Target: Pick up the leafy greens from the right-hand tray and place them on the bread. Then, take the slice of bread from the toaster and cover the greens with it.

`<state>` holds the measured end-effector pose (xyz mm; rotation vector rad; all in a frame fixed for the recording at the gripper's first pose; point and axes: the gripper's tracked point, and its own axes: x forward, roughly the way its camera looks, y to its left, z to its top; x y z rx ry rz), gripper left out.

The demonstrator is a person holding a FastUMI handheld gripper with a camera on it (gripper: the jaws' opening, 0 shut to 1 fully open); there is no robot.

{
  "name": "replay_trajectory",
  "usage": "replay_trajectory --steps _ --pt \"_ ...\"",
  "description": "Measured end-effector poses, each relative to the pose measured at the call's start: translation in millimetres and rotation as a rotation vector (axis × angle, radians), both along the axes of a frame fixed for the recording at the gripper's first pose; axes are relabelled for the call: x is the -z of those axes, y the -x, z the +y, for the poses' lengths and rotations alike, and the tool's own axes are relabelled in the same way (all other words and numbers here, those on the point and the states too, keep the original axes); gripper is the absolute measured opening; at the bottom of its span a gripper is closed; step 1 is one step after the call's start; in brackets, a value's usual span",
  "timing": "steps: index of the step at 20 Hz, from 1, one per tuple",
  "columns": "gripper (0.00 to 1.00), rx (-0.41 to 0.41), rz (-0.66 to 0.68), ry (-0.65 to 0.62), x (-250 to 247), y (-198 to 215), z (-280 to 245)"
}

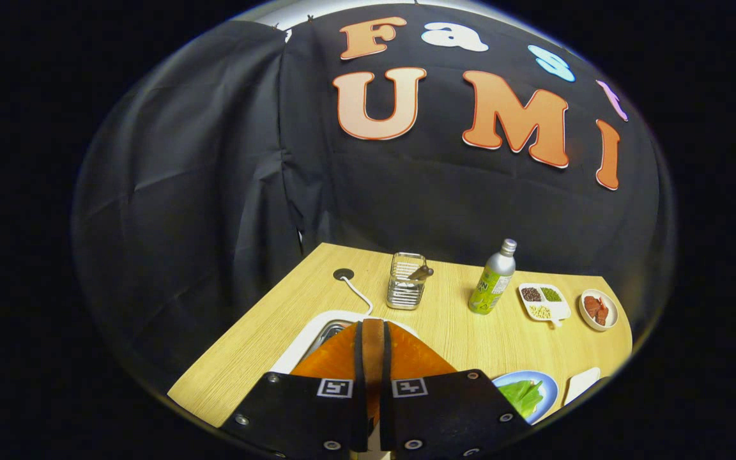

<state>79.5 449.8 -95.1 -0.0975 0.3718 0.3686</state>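
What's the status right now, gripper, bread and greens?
Gripper shut on tan bread slice above white toaster. Leafy greens lie on round blue plate beside fingers. Nothing in the way.

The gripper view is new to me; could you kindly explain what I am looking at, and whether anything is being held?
There is no robot arm here. A person carries a two-finger gripper, and a wide-angle camera on it looks forward along the fingers. The fingers are closed on a thin brown slab seen edge-on, apparently the slice of bread, just above a white toaster. Beyond them, on the wooden table, stand a wire holder, a bottle, a divided dish of beans and a small bowl of red pieces. Beside the fingers, leafy greens lie on a blue plate.
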Motion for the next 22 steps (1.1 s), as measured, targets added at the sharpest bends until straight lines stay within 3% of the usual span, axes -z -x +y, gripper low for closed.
replay_trajectory --steps 13,22 --pt "0.08 -0.012 -0.05 -0.132 -74 15 -25" --pt "0.08 0.015 -0.052 -0.137 -72 15 -85"
